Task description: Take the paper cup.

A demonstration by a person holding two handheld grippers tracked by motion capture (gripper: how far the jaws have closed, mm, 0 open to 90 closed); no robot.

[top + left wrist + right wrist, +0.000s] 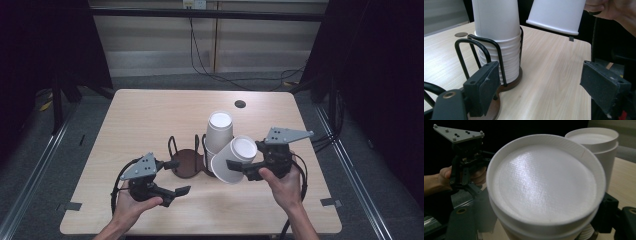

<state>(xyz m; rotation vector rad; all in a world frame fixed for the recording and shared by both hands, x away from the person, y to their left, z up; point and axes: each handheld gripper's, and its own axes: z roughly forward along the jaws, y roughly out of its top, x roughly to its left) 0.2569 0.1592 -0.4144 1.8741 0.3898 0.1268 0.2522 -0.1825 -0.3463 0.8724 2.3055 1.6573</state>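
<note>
High view first: the right claw [239, 167] grasps a white paper cup [232, 159], held upside down and tilted, its flat base turned up toward the camera and its wider mouth pointing down and to the left. The cup hangs in the air above the pale wooden surface [150, 115], just beside the stack of white cups [219, 132] that stands upside down in a black wire holder [187, 155] with a dark round base. The held cup's rim comes close to the lower part of that stack; whether they touch cannot be told.

From the right gripper view, the cup's base [544, 183] is a recessed disc with a fine woven texture and a soft sheen, ringed by a raised lip; black jaws press on its sides. The stack's top cup [596, 140] stands behind it.

The left claw [179, 177] is released and holds nothing, jaws apart, near the holder's left side. In the left gripper view its two dark padded jaws frame the stack [499, 37], whose nested rims show as ridges inside the wire loops [484, 47], with the held cup's plain white wall and rolled rim [554, 17] up at the right.
</note>
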